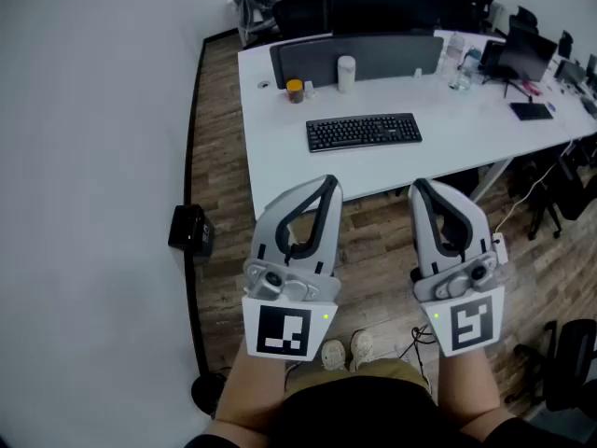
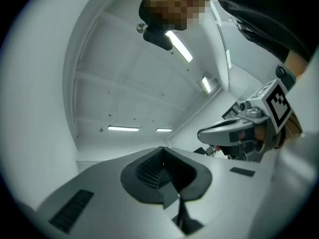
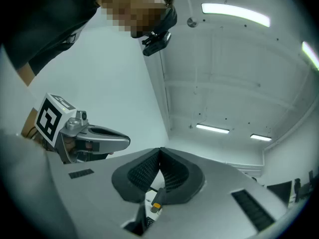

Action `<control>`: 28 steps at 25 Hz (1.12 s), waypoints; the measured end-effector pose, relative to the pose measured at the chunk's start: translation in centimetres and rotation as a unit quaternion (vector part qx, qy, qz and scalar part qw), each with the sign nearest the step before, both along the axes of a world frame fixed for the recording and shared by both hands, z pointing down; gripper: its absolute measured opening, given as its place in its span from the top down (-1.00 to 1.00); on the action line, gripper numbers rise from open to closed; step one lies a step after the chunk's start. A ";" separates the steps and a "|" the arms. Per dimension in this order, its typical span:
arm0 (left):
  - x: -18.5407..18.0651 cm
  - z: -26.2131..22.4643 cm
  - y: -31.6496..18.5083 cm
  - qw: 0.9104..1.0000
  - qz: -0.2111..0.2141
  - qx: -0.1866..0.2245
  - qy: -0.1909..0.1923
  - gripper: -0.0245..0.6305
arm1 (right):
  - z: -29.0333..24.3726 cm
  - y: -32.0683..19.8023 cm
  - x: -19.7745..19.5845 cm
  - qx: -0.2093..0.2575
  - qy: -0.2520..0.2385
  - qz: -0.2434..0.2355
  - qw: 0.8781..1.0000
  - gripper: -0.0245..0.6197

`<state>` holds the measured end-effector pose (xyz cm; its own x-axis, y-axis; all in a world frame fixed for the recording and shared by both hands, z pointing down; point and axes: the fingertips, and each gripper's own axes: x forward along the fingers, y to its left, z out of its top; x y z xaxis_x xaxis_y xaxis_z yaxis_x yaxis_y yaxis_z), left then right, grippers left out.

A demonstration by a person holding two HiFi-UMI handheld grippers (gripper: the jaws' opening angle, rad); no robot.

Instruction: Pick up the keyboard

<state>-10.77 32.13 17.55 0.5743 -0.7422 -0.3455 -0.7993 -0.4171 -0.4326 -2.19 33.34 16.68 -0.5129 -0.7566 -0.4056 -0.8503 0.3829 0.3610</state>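
The left gripper [image 1: 326, 185] and right gripper [image 1: 420, 188] are both pinched closed, nothing held. The keyboard [image 1: 364, 131] is seen ahead of their tips, untouched, on the desk [image 1: 280, 152].

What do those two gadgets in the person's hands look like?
Both the left gripper and right gripper are pale grey claws with two curved jaws lined with black ribbed pads. Each carries a white cube printed with black square markers at its back.
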 end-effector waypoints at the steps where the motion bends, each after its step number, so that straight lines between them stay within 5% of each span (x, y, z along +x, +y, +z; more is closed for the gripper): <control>1: 0.4 0.0 0.1 1.000 0.001 0.001 -0.002 0.90 | -0.1 0.1 0.3 -0.001 -0.001 -0.001 1.000 0.83; 28: 9.5 0.3 0.8 0.999 -0.041 0.023 -0.023 0.90 | 0.1 0.1 10.3 0.022 -0.018 -0.038 0.999 0.83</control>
